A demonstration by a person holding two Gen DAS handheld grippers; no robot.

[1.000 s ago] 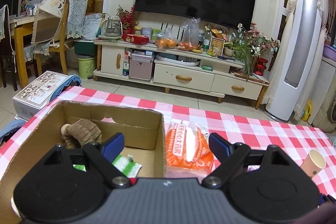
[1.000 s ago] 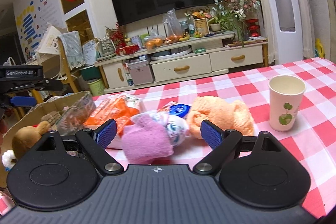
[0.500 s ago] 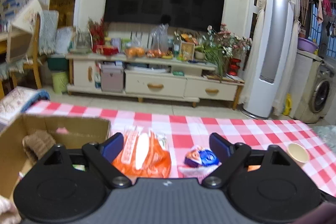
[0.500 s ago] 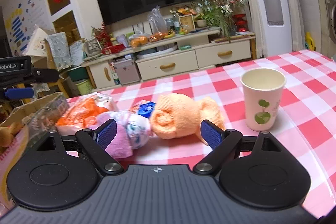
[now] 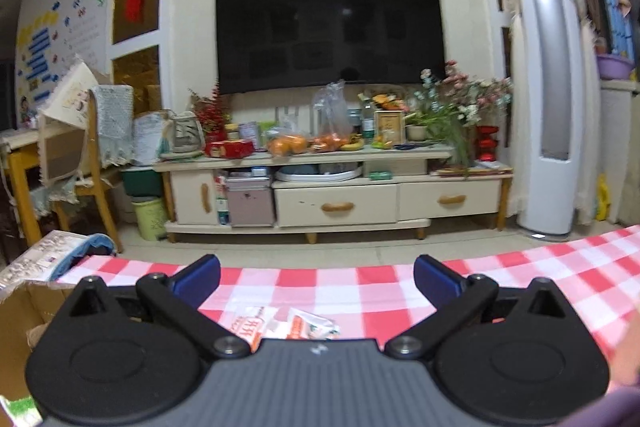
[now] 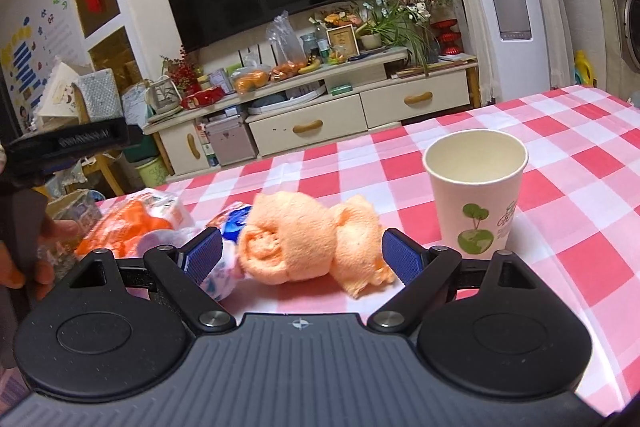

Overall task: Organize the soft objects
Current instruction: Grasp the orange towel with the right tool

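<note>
Both grippers empty, towel waiting

My right gripper (image 6: 302, 254) had its jaws apart around the rolled orange towel (image 6: 308, 239) on the desk (image 6: 560, 155), not yet pinching; a loose floppy end could unroll, or I'd bump the paper cup (image 6: 474, 191) close by. The left gripper (image 5: 316, 281) jaws had just been opening, nothing between them, over the orange packet (image 5: 280, 325).

Your tabletop (image 6: 560, 155), under a red-and-white checked cloth, carries a paper cup (image 6: 474, 187) toward its right side. A rolled orange towel (image 6: 304, 243) lies beside it; leftward sit a blue-and-white packet (image 6: 234, 223), possibly tissues, and an orange packet (image 6: 132, 223) by a cardboard box (image 5: 16, 311) at the left edge.
</note>
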